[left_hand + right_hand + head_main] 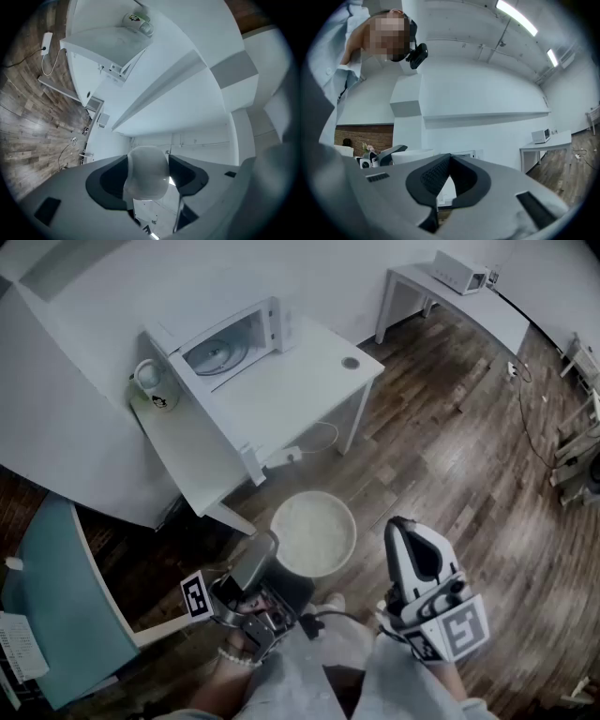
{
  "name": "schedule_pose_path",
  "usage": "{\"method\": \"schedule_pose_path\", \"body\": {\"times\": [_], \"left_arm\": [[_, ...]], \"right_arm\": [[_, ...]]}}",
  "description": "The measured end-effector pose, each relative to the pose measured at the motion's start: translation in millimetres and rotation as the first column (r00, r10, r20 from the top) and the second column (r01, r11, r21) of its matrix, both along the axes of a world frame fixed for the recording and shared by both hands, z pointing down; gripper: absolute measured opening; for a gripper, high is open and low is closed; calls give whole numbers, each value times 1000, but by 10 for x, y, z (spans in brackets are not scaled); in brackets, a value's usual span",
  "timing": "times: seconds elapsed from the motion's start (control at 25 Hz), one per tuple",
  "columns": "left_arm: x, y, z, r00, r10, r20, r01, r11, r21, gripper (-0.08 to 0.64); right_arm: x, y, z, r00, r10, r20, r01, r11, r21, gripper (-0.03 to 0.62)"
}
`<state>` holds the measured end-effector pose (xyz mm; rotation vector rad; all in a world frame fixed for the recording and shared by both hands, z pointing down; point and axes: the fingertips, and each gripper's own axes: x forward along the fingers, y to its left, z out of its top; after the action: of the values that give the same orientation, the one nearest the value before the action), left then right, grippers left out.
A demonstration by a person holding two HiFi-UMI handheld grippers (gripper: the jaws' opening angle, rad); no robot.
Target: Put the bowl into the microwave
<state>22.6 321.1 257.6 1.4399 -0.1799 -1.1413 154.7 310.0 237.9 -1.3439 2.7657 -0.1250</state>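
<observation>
Head view shows the bowl (314, 532) round, whitish, mouth upward.

A white table (300, 395) stands on a dark wooden floor (450, 456). Near its right corner lies a small round grey thing (351, 363). At the table's left side a white mug (155, 385) with a dark drawing stands upright on a lower white surface. Under the table a white plug (291, 454) with a thin white cord (328, 432) lies on the floor. A teal chair (56, 606) is at the lower left. Far at the upper right a second white table (487, 310) carries a small white appliance (459, 274), and a black cable (525, 399) runs over the floor beside it.
</observation>
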Motion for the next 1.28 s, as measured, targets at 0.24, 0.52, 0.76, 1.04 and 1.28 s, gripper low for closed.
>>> {"method": "schedule_pose_path", "body": {"times": [0.24, 0.52, 0.76, 1.04, 1.28], "left_arm": [[33, -2, -5, 1000, -1, -18, 1, 1000, -5, 275], [65, -2, -10, 1000, 4, -23, -4, 1000, -4, 273], [75, -22, -11, 1000, -3, -23, 3, 1000, -4, 274], [154, -47, -39, 1000, -18, -25, 18, 1000, 1, 273], [310, -41, -85, 999, -26, -29, 26, 1000, 12, 273]], "right_arm": [[29, 4, 9, 1000, -2, 6, 2, 1000, -9, 3], [-18, 4, -93, 998, -29, 54, 29, 1000, 10, 3], [35, 26, -73, 999, -22, 34, 20, 999, 36, 5], [141, -19, -36, 999, -31, 14, 30, 999, 25, 5], [319, -23, -43, 999, -32, 7, 31, 999, 38, 5]]}}
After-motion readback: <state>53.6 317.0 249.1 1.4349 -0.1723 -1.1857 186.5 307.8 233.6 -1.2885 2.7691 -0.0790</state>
